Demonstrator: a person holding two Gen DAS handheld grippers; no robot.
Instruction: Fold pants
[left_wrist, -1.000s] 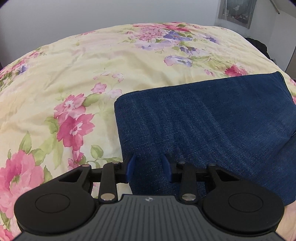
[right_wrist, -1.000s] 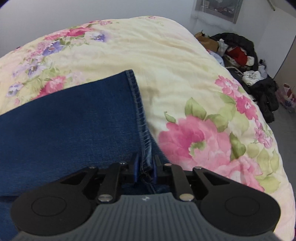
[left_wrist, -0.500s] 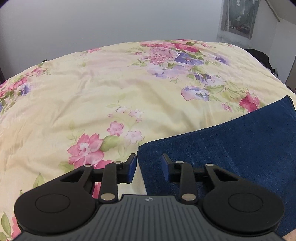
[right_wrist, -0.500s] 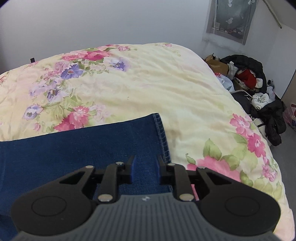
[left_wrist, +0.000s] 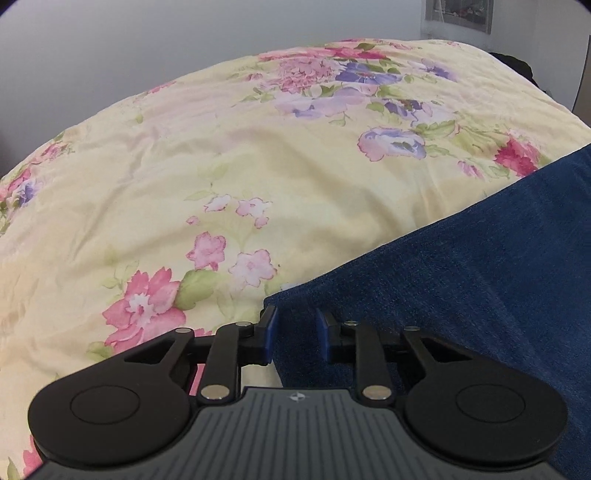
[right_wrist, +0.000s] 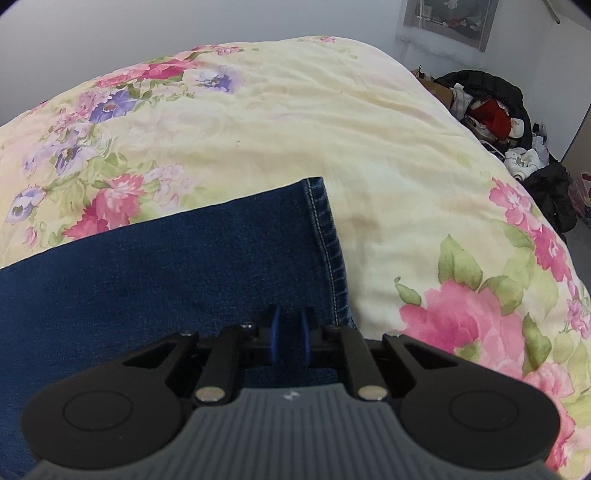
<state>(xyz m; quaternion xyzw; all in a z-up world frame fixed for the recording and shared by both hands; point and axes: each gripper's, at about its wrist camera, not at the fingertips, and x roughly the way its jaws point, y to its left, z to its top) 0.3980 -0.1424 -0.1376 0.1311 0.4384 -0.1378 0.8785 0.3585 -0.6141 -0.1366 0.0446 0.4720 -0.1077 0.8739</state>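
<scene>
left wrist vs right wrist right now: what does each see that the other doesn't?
Left wrist only: the jeans' folded corner without stitching, lying between the open left gripper's fingers, and a dark doorway edge at far right.

Right wrist only: the stitched hem of the jeans, the right gripper with a narrow gap between its fingers over the denim, and a pile of clothes beside the bed.

Both: the floral bedspread, the blue jeans lying flat on it, and a framed picture on the wall.

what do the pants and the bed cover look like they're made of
The pants look like dark blue denim: a matte, speckled weave with pale topstitching along the hem. The bed cover seems to be a soft, thin woven fabric, perhaps cotton, pale yellow with printed flowers and fine wrinkles; the fibre cannot be confirmed.
</scene>
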